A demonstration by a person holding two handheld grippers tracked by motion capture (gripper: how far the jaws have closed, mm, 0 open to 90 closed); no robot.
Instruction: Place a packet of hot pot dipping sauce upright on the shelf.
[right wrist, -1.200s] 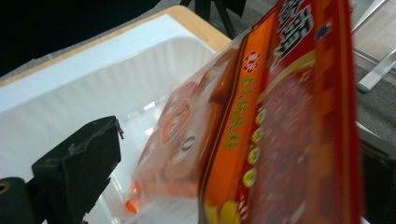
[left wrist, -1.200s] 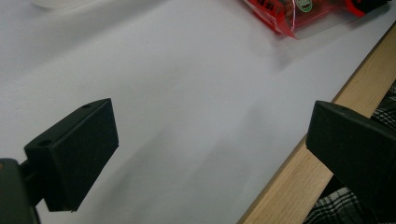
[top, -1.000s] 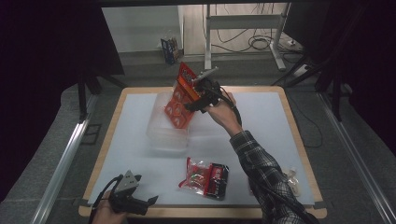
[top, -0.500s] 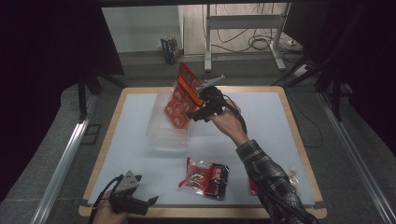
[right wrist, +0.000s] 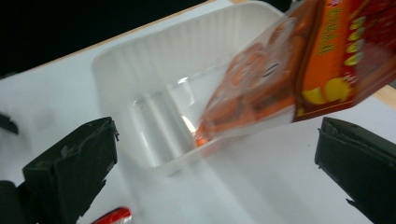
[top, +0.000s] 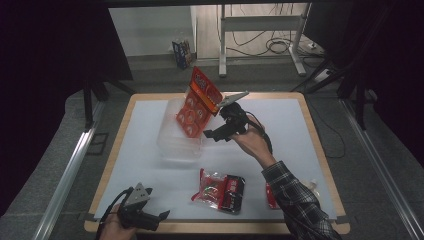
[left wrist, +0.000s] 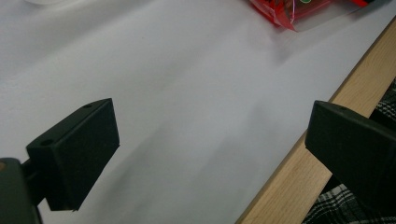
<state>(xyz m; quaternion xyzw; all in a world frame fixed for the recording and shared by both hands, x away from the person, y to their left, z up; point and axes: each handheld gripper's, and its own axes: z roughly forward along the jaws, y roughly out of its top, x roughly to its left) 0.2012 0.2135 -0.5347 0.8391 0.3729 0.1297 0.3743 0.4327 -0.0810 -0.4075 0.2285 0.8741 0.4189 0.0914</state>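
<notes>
An orange-and-red printed snack bag (top: 197, 102) leaned tilted, its lower end inside the clear ribbed plastic tray (top: 172, 142) on our white table (top: 280, 130). Our right gripper (top: 212, 131) hovered beside it, jaws wide apart and empty. Our left gripper (top: 156, 217) sat at the near edge, equally agape, holding nothing.

White-topped table (top: 145, 130), wood rim: clear tray (top: 172, 145) mid-far, red packet (top: 220, 186) near edge.
</notes>
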